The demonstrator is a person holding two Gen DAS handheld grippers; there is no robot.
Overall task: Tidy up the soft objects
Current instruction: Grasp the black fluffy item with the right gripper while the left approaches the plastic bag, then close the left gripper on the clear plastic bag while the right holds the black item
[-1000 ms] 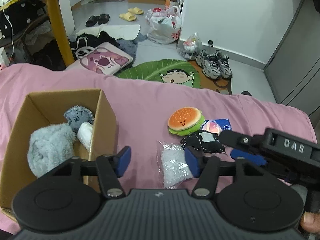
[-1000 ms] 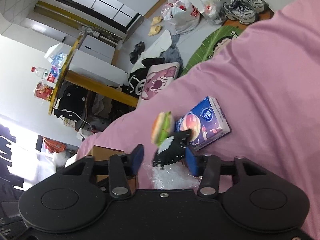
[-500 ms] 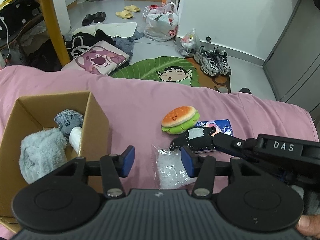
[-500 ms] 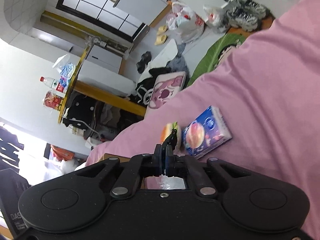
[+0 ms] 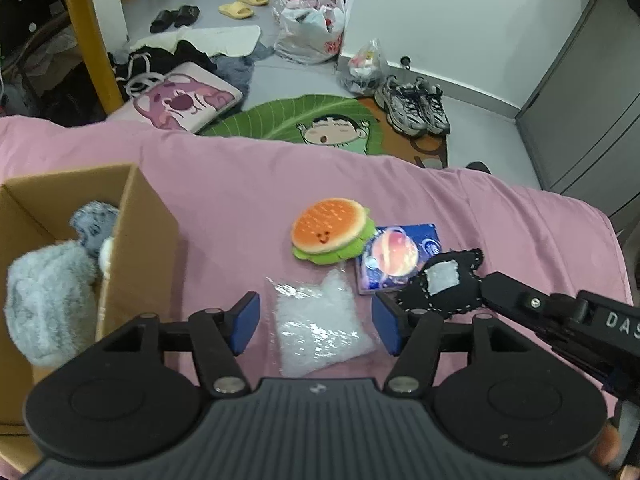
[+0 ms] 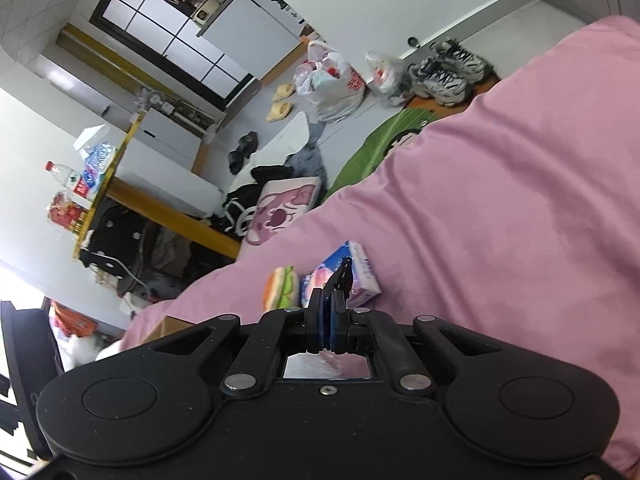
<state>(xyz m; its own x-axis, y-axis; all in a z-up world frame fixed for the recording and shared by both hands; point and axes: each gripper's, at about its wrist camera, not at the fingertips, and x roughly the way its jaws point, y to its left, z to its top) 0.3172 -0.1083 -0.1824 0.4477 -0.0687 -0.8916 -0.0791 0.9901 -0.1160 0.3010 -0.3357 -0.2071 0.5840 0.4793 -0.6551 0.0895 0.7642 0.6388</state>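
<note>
- Pink bedsheet, smooth cloth, covering the bed across the middle of the left wrist view.
- Round green leaf-print floor mat with a cartoon child's face, on the floor at 12 o'clock beyond the bed.
- Pair of grey-and-white running shoes, at 1 o'clock, on the mat's brown edge.
- Pink cushion printed with a bear face, at 11 o'clock, beside the mat.
- White plastic carrier bag with red print, at 12 o'clock, against the white wall.
- Pair of yellow foam slippers, far floor, 12 o'clock.
- Pair of black slippers, just left of the yellow pair.
- Yellow wooden table leg, at 10 o'clock.
- Clear plastic water bottle with red label, on the yellow table, 9 o'clock in the right wrist view.
</note>
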